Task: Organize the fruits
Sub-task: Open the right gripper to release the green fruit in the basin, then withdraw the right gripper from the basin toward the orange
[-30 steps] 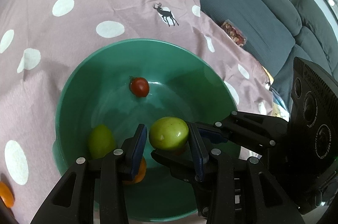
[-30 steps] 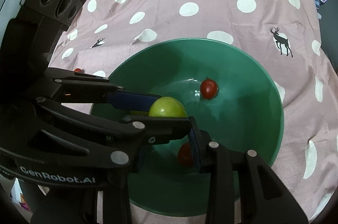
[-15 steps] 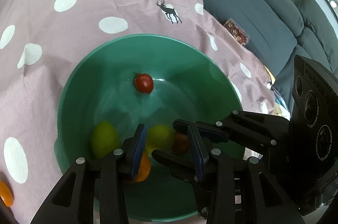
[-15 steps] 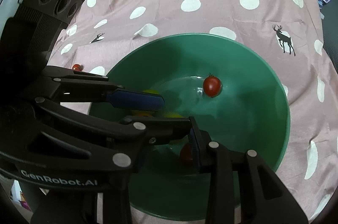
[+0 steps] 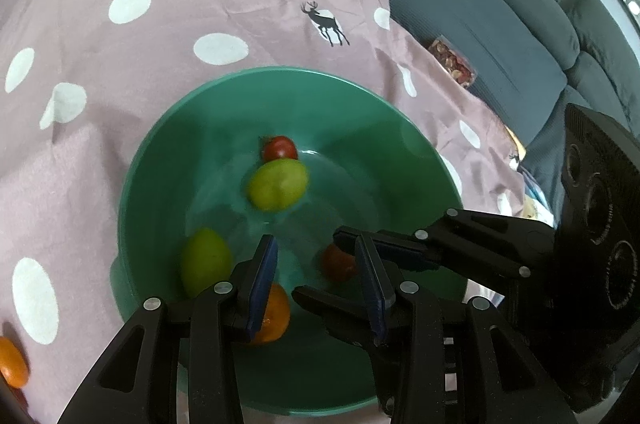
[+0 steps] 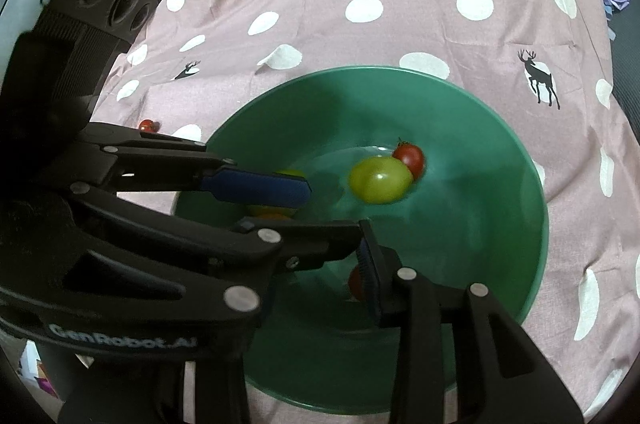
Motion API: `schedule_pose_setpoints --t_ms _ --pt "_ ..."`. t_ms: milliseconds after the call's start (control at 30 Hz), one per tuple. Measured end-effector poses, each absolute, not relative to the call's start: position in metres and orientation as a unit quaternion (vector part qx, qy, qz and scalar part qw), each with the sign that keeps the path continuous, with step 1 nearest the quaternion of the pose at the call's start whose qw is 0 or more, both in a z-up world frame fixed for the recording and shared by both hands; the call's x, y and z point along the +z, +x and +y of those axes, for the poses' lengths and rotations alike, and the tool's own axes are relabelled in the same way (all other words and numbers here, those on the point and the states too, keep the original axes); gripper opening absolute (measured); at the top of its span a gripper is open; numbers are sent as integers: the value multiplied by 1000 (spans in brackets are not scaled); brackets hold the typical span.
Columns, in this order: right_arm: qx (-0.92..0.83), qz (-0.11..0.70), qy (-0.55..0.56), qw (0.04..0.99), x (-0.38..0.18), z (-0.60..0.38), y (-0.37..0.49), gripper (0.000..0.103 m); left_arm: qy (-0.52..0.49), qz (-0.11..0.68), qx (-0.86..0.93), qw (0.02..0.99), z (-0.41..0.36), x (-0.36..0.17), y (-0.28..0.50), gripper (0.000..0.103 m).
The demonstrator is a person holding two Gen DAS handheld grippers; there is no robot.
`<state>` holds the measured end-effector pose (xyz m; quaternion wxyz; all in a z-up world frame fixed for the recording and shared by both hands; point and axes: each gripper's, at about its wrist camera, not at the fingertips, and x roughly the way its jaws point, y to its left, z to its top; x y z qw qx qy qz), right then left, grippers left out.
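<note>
Pink polka-dot tablecloth [image 5: 140, 71] covers the table, grey sofa [image 5: 500, 23] behind it. Green bowl [image 5: 160, 159] sits mid-cloth and holds most fruit: a green fruit [image 5: 278, 183] blurred near the centre, touching a red tomato [image 5: 280, 148]; a second green fruit [image 5: 205, 262], an orange [image 5: 274, 316] and another red tomato [image 5: 339, 262] near the front wall. Left gripper [image 5: 316, 276] hangs over the bowl, jaws parted, holding nothing. Right gripper [image 6: 332, 228]: one finger hidden behind the left tool, can't tell its opening; nothing seen gripped. Left to do: an orange fruit [image 5: 12, 362] and a small red fruit [image 6: 147, 124] remain on the cloth outside the bowl. Mostly done, I'd judge.
</note>
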<state>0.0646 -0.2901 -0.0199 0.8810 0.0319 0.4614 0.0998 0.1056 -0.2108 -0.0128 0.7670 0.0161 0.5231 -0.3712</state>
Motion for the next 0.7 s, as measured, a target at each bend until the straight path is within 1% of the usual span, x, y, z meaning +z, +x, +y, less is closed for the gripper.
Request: schedule_pose_setpoints --t_ms 100,167,200,233,300,400,467,533,567,633,667,700 --pt "99 458 32 883 -19 -290 63 38 13 523 -365 770 -209 -12 105 40" --pt "101 457 32 883 -17 -289 62 37 18 522 -352 776 -207 -12 106 45" --pt "101 455 31 884 -16 -289 62 41 19 523 -349 778 -207 -12 106 54" --pt "100 455 29 885 -16 -288 61 47 18 523 -346 779 -206 -12 106 63" --pt "99 453 28 886 -14 -288 60 51 16 523 -340 782 -203 -11 106 72" --pt "101 453 31 885 -14 -288 58 52 16 520 -337 785 -200 -9 105 72" --pt "98 453 31 885 -13 -287 56 53 16 516 -335 788 -198 -6 103 75" --pt "97 452 30 886 -12 -287 54 57 14 510 -331 794 -197 -3 102 81" --pt "99 449 31 888 -10 -286 52 57 13 507 -331 796 -196 -1 101 81" --pt "97 443 31 891 -7 -286 48 64 13 499 -329 802 -193 3 98 82" --pt "94 440 30 893 -6 -286 46 67 14 497 -326 804 -192 4 97 83" --pt "89 436 30 895 -4 -287 43 70 16 493 -322 808 -191 6 96 90"
